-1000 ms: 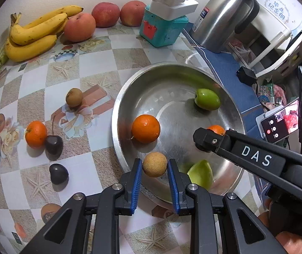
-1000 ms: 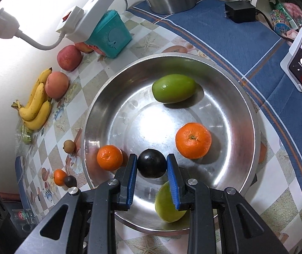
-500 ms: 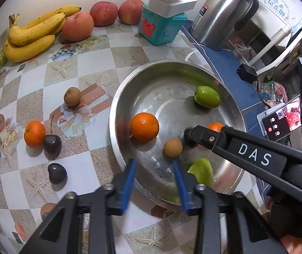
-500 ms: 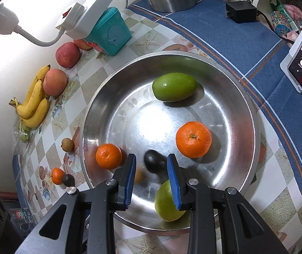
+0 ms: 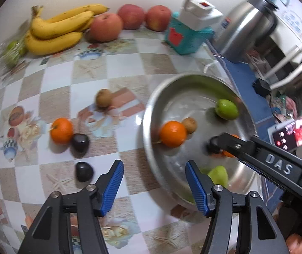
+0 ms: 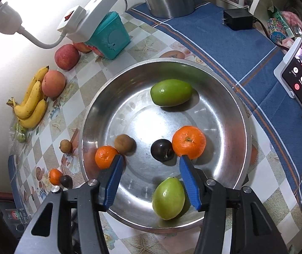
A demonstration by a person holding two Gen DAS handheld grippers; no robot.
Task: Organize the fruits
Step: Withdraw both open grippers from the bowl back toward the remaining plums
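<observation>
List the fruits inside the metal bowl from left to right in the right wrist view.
Small orange → brown fruit → dark plum → large orange. The two green fruits overlap these in the order, so they are left out.

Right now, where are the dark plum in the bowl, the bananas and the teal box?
dark plum [image 6: 162, 153]: right wrist view, middle of its skin.
bananas [image 5: 55, 30]: left wrist view, middle of the bunch.
teal box [image 6: 108, 39]: right wrist view, its front face.
</observation>
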